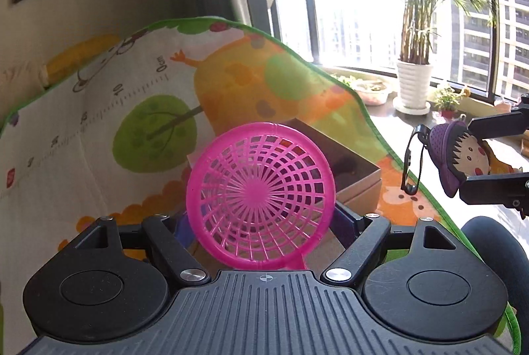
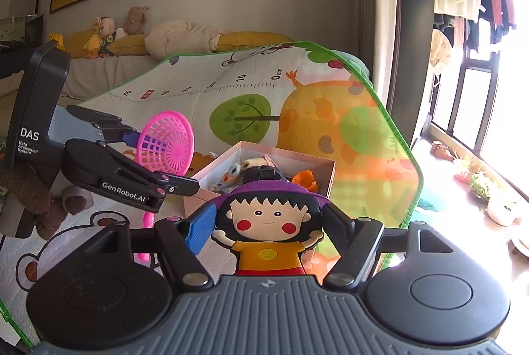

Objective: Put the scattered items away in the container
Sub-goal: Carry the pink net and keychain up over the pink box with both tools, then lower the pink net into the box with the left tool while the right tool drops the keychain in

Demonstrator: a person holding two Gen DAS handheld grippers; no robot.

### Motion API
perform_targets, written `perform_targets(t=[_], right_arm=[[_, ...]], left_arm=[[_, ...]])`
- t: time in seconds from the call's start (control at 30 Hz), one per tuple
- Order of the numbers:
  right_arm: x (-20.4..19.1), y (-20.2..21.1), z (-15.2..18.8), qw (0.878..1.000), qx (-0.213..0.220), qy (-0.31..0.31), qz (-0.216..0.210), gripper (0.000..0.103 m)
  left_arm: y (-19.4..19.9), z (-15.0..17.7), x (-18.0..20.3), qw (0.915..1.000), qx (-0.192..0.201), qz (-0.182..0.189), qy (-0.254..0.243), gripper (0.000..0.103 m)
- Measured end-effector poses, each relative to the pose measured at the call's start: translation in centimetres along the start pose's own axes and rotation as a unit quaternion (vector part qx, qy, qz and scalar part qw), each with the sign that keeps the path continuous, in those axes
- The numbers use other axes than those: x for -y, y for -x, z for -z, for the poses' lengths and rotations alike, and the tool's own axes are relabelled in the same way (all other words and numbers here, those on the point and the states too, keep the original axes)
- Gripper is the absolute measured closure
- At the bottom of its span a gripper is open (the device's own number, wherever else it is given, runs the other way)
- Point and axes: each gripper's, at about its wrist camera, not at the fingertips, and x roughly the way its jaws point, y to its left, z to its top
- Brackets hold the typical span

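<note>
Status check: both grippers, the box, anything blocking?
Left gripper shut on pink sieve. Right gripper shut on cartoon girl keychain. Box open ahead, already holding toys. Nothing blocks the drop.

A pink mesh sieve and a flat cartoon-girl keychain are held aloft near the open, part-filled box.

Home living room, sofa with stuffed toys, children's play mat
</note>
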Motion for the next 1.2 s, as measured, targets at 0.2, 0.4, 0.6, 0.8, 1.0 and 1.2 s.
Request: perform_targets(t=[0.2,0.4,0.6,0.8,1.0,1.2], right_arm=[[2.5,-5.6,-1.9,1.000,-0.020,-0.015,-0.003,0.032],[5.0,-11.2,-3.4,0.999,-0.032,-0.035,-0.009,0.032],[6.7,-16.8,-4.4,0.996,-0.063,-0.067,-0.024,0.032],[6.6,-22.2,-5.7,0.994,-0.083,-0.067,-0.015,0.032],[7.2,-24.3,-6.8,0.988,-0.111,-0.100,-0.026,0.024],[2.4,-24.5,-9.0,0.989,-0.104,-0.061,-0.080,0.025]], left_arm=[[-8.1,-3.3,-2.7,0.9994,-0.021,0.015,0.022,0.018],[-16.4,-4.0,-4.0,0.9968,-0.054,0.058,0.009,0.008],[-16.5,-3.6,-6.4,0.9952,-0.044,0.073,0.049,0.003],[-12.1,-1.8,-8.1,0.9927,-0.024,0.078,0.088,0.001],[-8.1,2.0,-8.2,0.9908,-0.017,0.070,0.115,0.000],[-6.6,4.8,-9.2,0.9783,-0.023,0.067,0.195,0.000]])
